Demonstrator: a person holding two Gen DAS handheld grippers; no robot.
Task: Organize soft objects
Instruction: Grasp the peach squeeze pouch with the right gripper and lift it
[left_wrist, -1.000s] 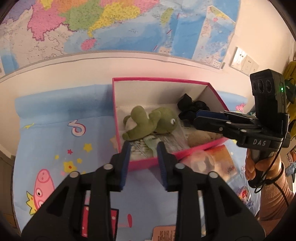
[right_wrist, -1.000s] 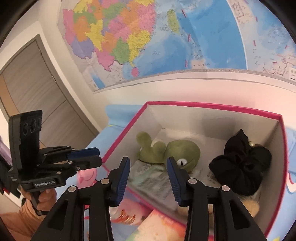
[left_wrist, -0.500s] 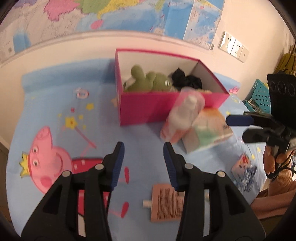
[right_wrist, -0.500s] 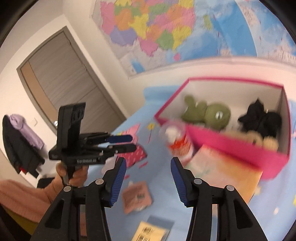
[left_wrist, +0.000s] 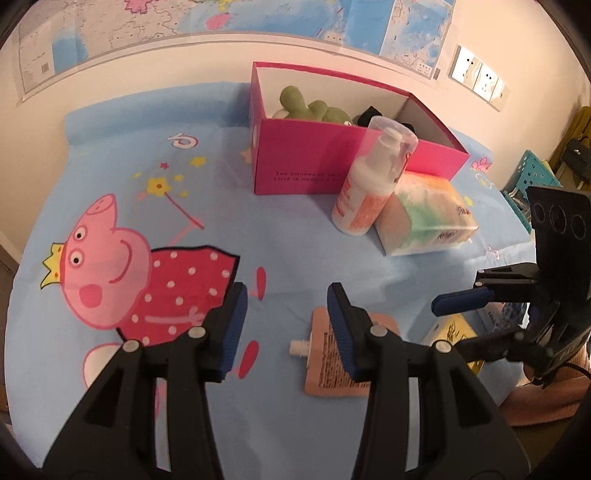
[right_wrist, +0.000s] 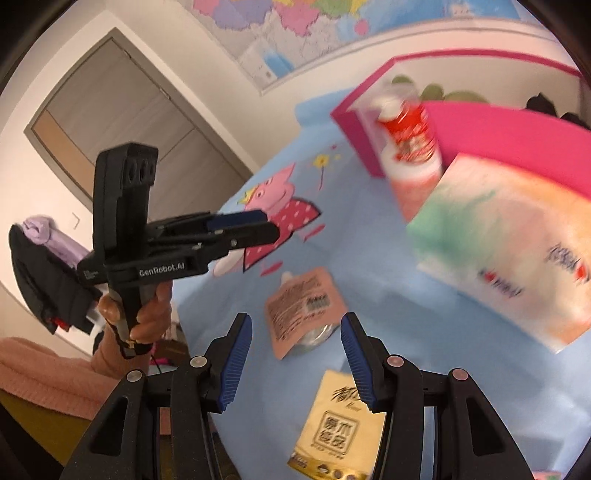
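Both grippers hang empty over the blue cartoon sheet (left_wrist: 110, 155): the left gripper (left_wrist: 284, 325) and right gripper (right_wrist: 295, 354) have just been spreading their jaws, nothing between them. Below lies a pink pouch (right_wrist: 303, 306); farther off, the pink box (left_wrist: 306, 166) holds a green plush toy (left_wrist: 306, 105).

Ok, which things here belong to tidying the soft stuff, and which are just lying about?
Belongs to the job:
pink box
green plush toy
black scrunchie
peach pouch
tissue pack
yellow packet

Lying about:
lotion bottle
wall map
teal basket
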